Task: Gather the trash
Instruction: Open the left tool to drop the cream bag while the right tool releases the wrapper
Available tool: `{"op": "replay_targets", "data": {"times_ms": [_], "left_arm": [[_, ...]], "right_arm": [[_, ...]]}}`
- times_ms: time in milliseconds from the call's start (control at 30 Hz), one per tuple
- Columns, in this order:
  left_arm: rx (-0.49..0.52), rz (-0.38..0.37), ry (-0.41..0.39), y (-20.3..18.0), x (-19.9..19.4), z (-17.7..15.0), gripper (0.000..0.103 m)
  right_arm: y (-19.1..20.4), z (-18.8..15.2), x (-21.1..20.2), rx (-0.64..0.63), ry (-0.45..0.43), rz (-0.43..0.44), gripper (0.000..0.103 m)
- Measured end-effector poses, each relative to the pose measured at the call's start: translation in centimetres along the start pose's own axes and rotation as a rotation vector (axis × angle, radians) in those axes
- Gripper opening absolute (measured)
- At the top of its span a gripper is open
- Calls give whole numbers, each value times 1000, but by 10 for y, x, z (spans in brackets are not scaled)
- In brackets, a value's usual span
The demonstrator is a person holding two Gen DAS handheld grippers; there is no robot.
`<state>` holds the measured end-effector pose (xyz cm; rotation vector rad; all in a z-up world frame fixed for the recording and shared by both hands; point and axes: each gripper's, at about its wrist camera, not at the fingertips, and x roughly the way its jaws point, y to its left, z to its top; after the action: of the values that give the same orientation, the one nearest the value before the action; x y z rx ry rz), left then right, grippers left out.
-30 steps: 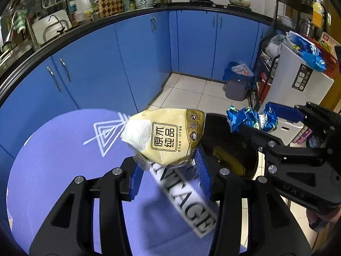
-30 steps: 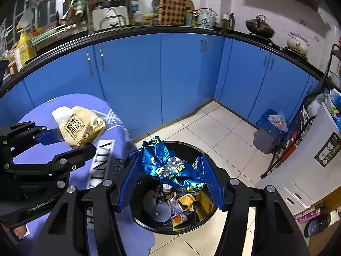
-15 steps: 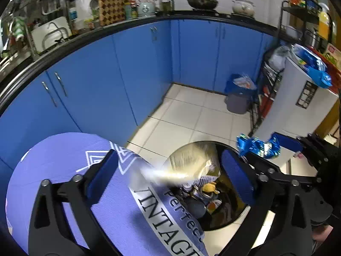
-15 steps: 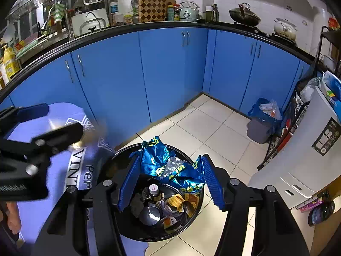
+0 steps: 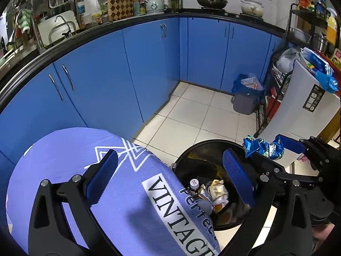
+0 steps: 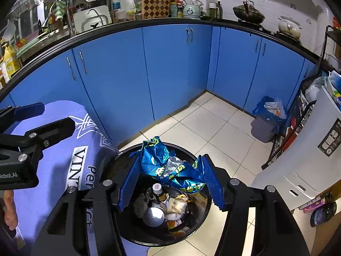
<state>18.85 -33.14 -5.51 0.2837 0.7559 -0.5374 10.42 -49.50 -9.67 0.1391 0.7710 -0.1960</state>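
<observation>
A round black trash bin (image 5: 185, 160) (image 6: 191, 232) stands on the floor beside the table and holds a bottle, wrappers and the yellow snack bag (image 5: 217, 192). My left gripper (image 5: 170, 177) is open and empty, over the table edge and the bin's rim. My right gripper (image 6: 170, 179) is shut on a crumpled blue foil wrapper (image 6: 170, 166) and holds it just above the bin's opening. The wrapper also shows in the left wrist view (image 5: 264, 148).
A purple cloth with "VINTAGE" lettering covers the round table (image 5: 64, 149) (image 6: 64, 149) left of the bin. Blue cabinets (image 5: 149, 64) run behind. A small grey bin with a blue liner (image 5: 245, 98), a wire rack and a white appliance (image 5: 298, 106) stand at the right.
My left gripper opened and the yellow snack bag fell into the black bin. My right gripper stayed shut on the blue wrapper above the bin.
</observation>
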Motion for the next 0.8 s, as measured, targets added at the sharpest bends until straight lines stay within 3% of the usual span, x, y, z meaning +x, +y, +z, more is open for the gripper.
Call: {"op": "replay_targets", "data": {"times_ms": [400,800], "left_arm": [[-8,2,0,9,3,2,97],[-21,9,0,21,7,4,97]], "right_arm": [[5,5,4,-12,-1,10,58],[12,10,9,-20,-10,17,66]]}}
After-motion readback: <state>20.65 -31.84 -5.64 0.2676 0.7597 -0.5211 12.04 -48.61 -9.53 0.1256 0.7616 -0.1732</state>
